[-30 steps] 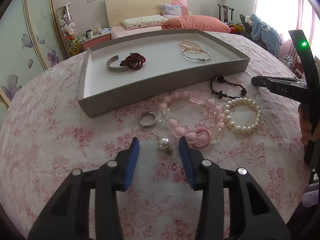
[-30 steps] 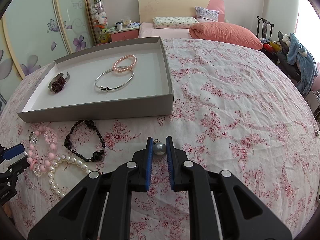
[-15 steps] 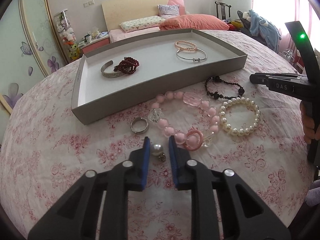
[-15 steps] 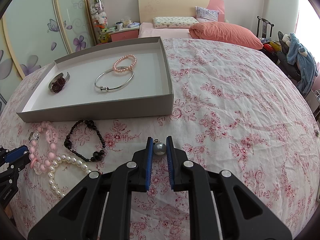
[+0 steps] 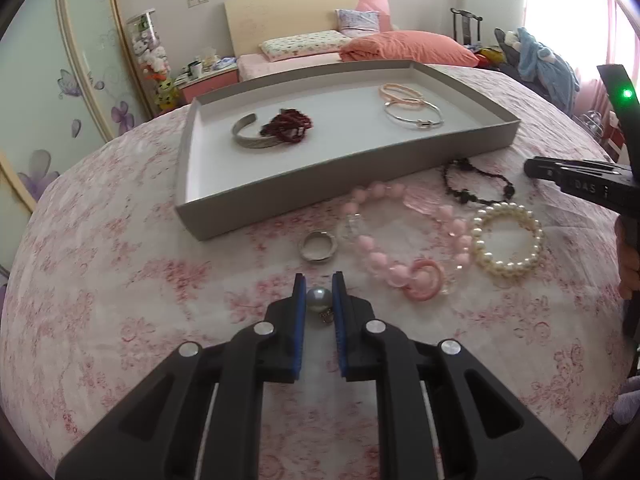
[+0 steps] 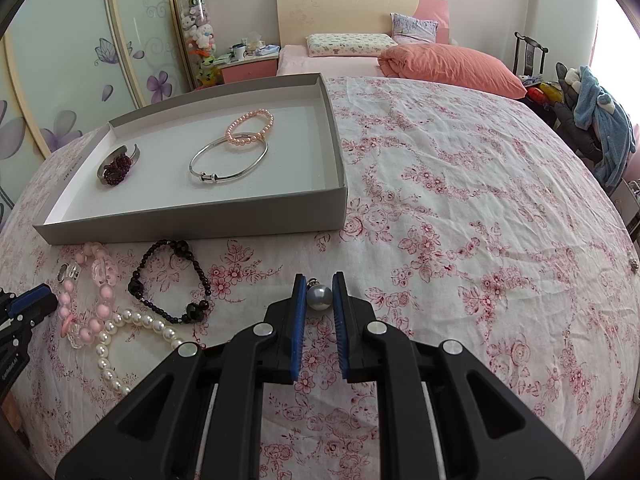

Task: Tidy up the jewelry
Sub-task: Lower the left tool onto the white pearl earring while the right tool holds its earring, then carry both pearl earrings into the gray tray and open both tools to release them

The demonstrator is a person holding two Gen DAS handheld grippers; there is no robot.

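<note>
My left gripper (image 5: 319,294) is shut on a pearl earring (image 5: 319,300) just above the floral cloth. My right gripper (image 6: 319,295) is shut on a second pearl earring (image 6: 320,297), held over the cloth right of the loose jewelry. On the cloth lie a silver ring (image 5: 318,245), a pink bead bracelet (image 5: 404,240), a white pearl bracelet (image 5: 507,240) and a black bead bracelet (image 5: 476,184). The grey tray (image 5: 304,184) holds a silver cuff (image 5: 250,136), a dark red bracelet (image 5: 286,126), a silver bangle (image 5: 414,116) and a pink pearl bracelet (image 5: 400,92).
The table has a pink floral cloth (image 6: 460,200). A bed with an orange pillow (image 6: 452,66) stands behind it. A chair with blue clothing (image 6: 600,120) is at the far right. Mirrored wardrobe doors (image 6: 80,60) run along the left.
My left gripper went from open around the pearl earring to shut on it and lifted slightly. My right gripper stayed still, holding its earring.
</note>
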